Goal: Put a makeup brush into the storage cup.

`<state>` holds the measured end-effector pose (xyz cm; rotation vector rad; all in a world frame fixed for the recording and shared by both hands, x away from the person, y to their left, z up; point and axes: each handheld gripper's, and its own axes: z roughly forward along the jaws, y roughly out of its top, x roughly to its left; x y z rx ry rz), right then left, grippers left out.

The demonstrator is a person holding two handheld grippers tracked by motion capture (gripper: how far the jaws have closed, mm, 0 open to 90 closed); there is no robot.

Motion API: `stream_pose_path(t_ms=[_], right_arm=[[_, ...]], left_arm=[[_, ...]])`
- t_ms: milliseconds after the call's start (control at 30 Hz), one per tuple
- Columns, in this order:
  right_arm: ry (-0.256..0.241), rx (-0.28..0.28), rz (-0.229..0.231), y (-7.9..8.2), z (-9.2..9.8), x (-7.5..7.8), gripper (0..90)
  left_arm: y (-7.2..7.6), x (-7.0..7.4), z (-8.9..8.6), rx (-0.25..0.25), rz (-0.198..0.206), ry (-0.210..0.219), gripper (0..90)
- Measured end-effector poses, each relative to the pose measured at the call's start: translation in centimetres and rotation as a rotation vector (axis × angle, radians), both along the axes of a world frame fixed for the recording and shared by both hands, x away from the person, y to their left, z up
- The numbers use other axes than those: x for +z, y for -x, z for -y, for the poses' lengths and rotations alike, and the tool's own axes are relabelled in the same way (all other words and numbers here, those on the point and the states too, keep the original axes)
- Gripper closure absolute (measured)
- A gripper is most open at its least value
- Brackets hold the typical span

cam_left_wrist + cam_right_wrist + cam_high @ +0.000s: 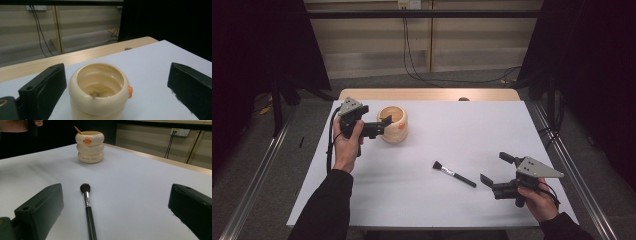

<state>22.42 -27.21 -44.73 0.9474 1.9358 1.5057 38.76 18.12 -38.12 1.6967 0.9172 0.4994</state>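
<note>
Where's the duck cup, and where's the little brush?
duck cup (pixel 90 147), right gripper view, on its middle ring under the orange beak.
little brush (pixel 86 198), right gripper view, on the silver band behind the bristles.

cream ringed cup (pixel 393 124): 1, near the table's (pixel 492 130) far left corner | makeup brush (pixel 453 174): 1, toward the near edge | grippers: 2

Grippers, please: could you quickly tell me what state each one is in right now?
Left gripper: open, jaws either side of the cream pot, not clamped.
Right gripper: open, holding nothing, brush lying between its jaws.
</note>
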Motion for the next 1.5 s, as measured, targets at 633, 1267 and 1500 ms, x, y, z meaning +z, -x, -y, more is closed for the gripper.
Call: stream_pose_path(t_ms=[633,1267,1500], right_arm=[[0.003,-0.007,-0.001,0.1,0.0,0.0,0.0],[0.007,-0.007,-0.002,0.2,0.1,0.0,0.0],[0.007,-0.005,-0.003,0.2,0.1,0.0,0.0]], left_arm=[[5.6,0.0,-0.3,-0.014,0.065,0.031,1.9],[11.0,-1.4,-0.9,-0.052,0.090,0.020,1.4],[12.8,-2.3,-1.6,-0.039,0.089,0.007,1.2]])
